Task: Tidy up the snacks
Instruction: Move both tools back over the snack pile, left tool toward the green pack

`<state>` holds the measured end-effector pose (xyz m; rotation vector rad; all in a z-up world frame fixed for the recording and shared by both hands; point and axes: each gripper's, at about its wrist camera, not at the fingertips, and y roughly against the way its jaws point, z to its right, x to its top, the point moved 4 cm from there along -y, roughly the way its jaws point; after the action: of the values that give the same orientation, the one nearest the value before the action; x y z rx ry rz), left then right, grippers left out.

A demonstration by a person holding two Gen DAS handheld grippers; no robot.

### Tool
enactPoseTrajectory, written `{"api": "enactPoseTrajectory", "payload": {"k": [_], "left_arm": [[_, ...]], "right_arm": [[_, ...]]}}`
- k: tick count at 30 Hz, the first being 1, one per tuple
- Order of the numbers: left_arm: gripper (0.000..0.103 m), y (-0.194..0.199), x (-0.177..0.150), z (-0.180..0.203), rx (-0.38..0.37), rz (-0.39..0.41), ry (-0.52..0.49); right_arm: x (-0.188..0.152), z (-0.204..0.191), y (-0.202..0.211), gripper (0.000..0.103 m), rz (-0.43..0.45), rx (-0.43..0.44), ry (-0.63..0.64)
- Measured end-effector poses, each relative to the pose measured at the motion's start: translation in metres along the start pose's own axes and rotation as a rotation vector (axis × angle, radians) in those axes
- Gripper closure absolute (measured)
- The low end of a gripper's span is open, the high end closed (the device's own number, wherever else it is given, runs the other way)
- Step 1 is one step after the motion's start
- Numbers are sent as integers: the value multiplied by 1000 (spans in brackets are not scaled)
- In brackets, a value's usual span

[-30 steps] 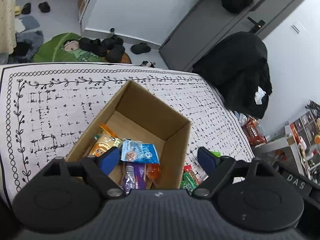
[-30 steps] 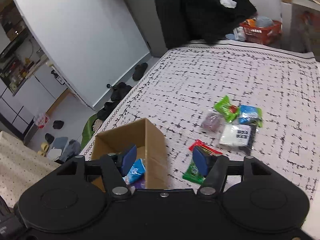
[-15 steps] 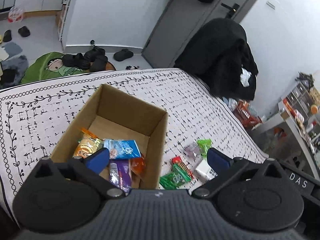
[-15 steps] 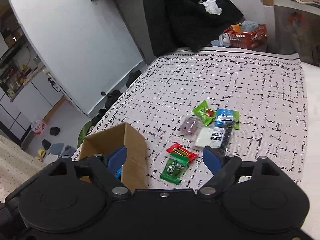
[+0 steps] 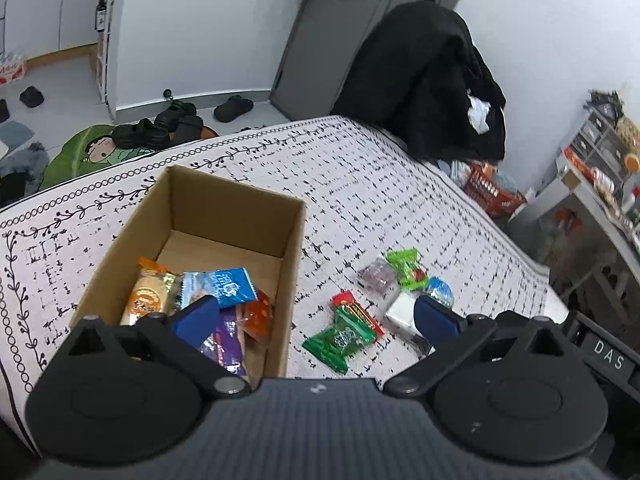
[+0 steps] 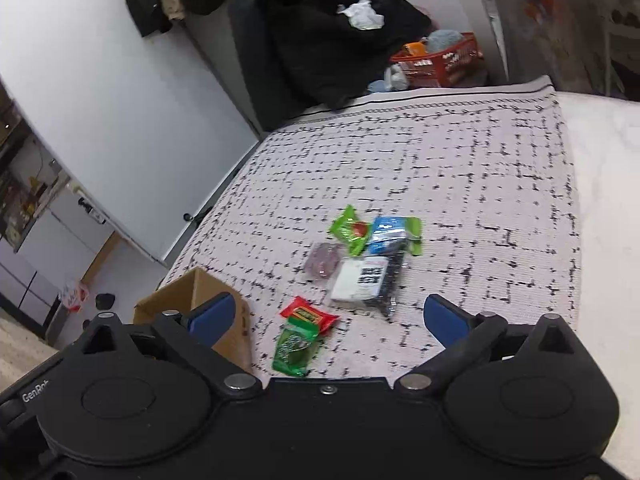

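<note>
An open cardboard box [image 5: 188, 216] stands on the patterned cloth and holds several snack packets, among them an orange one [image 5: 146, 298] and a blue one [image 5: 218, 286]. Its corner also shows in the right wrist view [image 6: 176, 296]. Right of the box lie loose snacks: a dark green packet [image 5: 342, 338] [image 6: 294, 350], a red bar [image 5: 356, 312] [image 6: 308, 314], a white packet [image 6: 360, 280], a purple one [image 6: 322, 260], a light green one [image 6: 350, 230] and a blue one [image 6: 390, 232]. My left gripper [image 5: 316, 316] is open and empty above the box's near right corner. My right gripper [image 6: 328, 316] is open and empty above the red bar.
The cloth [image 6: 460, 168] covers a table whose bare white edge [image 6: 608, 216] runs on the right. A chair with black clothes [image 5: 424, 84] stands past the far edge, beside a red basket [image 6: 440, 60]. Shoes [image 5: 160, 124] lie on the floor.
Both grippers have pulled back and swung right, away from the box, and their jaws have opened wider. More of the loose snacks have come into view.
</note>
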<state>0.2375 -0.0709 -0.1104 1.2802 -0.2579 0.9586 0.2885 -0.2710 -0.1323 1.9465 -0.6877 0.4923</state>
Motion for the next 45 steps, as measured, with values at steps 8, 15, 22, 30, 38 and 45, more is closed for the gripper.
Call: {"api": "enactPoseTrajectory", "payload": {"k": [8, 15, 22, 30, 38, 45], "left_arm": [[0, -8, -7, 29, 14, -27, -62], [0, -18, -16, 50, 25, -45, -98], [2, -28, -25, 76, 7, -39, -135], [15, -55, -34, 90, 32, -54, -153], [30, -91, -41, 81, 99, -86, -186], [30, -117, -48, 73, 136, -123, -199]], "right_arm": [[0, 32, -8, 2, -33, 3, -55], [-1, 65, -17, 2, -36, 35, -178], [-1, 83, -32, 4, -41, 43, -248], [0, 99, -55, 11, -81, 72, -299], [-2, 102, -81, 20, -144, 128, -310], [-1, 104, -102, 24, -179, 152, -313]]}}
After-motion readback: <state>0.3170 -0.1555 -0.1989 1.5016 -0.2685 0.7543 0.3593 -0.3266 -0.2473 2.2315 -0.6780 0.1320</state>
